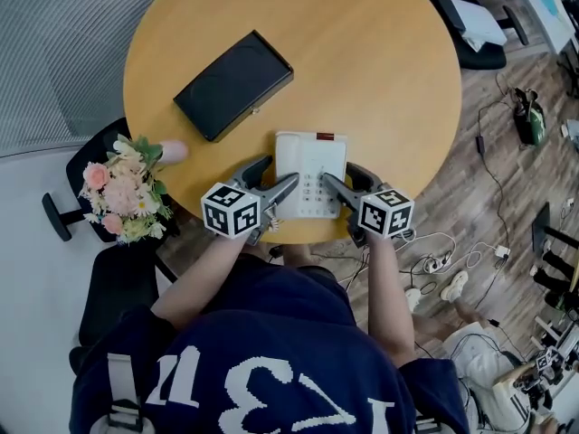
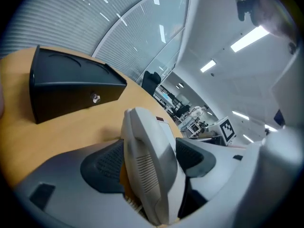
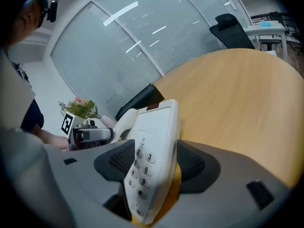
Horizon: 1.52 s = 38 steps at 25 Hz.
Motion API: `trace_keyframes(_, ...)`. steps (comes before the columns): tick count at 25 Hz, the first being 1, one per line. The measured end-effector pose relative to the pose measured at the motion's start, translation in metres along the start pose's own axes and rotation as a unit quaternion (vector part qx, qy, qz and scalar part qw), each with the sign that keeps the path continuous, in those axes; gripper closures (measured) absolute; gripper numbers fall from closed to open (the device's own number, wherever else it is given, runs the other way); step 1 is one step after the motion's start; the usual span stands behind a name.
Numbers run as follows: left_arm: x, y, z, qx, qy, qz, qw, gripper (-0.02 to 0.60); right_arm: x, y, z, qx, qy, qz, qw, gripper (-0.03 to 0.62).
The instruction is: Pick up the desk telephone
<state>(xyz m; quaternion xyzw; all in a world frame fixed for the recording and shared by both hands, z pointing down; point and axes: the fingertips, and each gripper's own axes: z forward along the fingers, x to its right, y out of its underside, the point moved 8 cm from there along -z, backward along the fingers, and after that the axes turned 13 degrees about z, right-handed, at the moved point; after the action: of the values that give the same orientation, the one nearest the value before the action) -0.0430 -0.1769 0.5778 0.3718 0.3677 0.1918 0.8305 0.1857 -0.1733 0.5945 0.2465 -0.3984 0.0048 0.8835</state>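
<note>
A white desk telephone [image 1: 309, 165] lies near the front edge of the round wooden table [image 1: 380, 61]. My left gripper [image 1: 276, 177] straddles its left side. In the left gripper view the handset [image 2: 147, 160] stands between the two dark pads [image 2: 102, 167], and I see no squeeze on it. My right gripper [image 1: 346, 177] straddles the phone's right side. In the right gripper view the keypad edge [image 3: 152, 141] sits between the wide-set pads [image 3: 190, 163]. Both grippers are open, and the phone rests on the table.
A black box [image 1: 233, 84] with a small latch lies on the table behind and left of the phone. A bouquet of pink and white flowers [image 1: 122, 188] stands at the table's left edge. Chairs [image 1: 470, 25] and floor cables [image 1: 434, 260] surround the table.
</note>
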Motion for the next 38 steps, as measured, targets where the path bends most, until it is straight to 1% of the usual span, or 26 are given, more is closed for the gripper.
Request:
trace_keyframes(3, 0.004, 0.011, 0.003, -0.028, 0.023, -0.022, 0.9991, 0.256, 0.001, 0.004, 0.001, -0.01, -0.006, 0.003, 1.0, 0.341)
trace_keyframes(6, 0.001, 0.012, 0.007, -0.048, 0.033, -0.023, 0.9981, 0.25, 0.004, 0.008, 0.003, -0.023, -0.002, 0.005, 1.0, 0.341)
trace_keyframes(8, 0.0, 0.011, 0.008, -0.054, 0.039, -0.025, 0.9975, 0.249, 0.006, 0.011, 0.004, -0.029, 0.001, 0.009, 1.0, 0.342)
trace_keyframes(12, -0.001, 0.012, 0.009, -0.041, 0.04, -0.03, 0.9979, 0.245, 0.009, 0.015, 0.007, -0.012, -0.002, 0.036, 0.999, 0.342)
trace_keyframes(15, 0.0, 0.012, 0.007, -0.033, 0.031, -0.027, 0.9986, 0.247, 0.009, 0.016, 0.005, 0.004, 0.001, 0.045, 0.999, 0.342)
trace_keyframes(17, 0.002, 0.01, 0.006, -0.026, 0.027, -0.024, 0.999, 0.247, 0.008, 0.015, 0.002, 0.016, -0.005, 0.052, 0.999, 0.344)
trace_keyframes(19, 0.004, 0.005, 0.003, -0.016, 0.027, -0.007, 0.9995, 0.249, 0.006, 0.009, -0.003, 0.037, -0.016, 0.06, 0.997, 0.345)
trace_keyframes(21, 0.007, -0.004, 0.002, -0.009, 0.026, 0.015, 0.9995, 0.249, 0.003, 0.001, -0.01, 0.059, -0.025, 0.061, 0.996, 0.364)
trace_keyframes(23, 0.009, -0.016, 0.0, 0.002, 0.024, 0.03, 0.9993, 0.252, -0.003, -0.01, -0.015, 0.074, -0.029, 0.049, 0.996, 0.379)
trace_keyframes(26, 0.012, -0.037, -0.003, 0.026, 0.019, 0.049, 0.9983, 0.254, -0.015, -0.027, -0.022, 0.091, -0.035, 0.026, 0.995, 0.381)
trace_keyframes(29, 0.019, -0.061, -0.008, 0.053, 0.018, 0.072, 0.9958, 0.256, -0.029, -0.044, -0.033, 0.12, -0.044, 0.008, 0.992, 0.381)
trace_keyframes(33, 0.034, -0.096, -0.016, 0.089, 0.012, 0.105, 0.9904, 0.256, -0.048, -0.069, -0.051, 0.159, -0.056, -0.019, 0.986, 0.381)
trace_keyframes(38, 0.057, -0.144, -0.03, 0.135, 0.008, 0.16, 0.9778, 0.258, -0.076, -0.101, -0.078, 0.211, -0.076, -0.056, 0.973, 0.381)
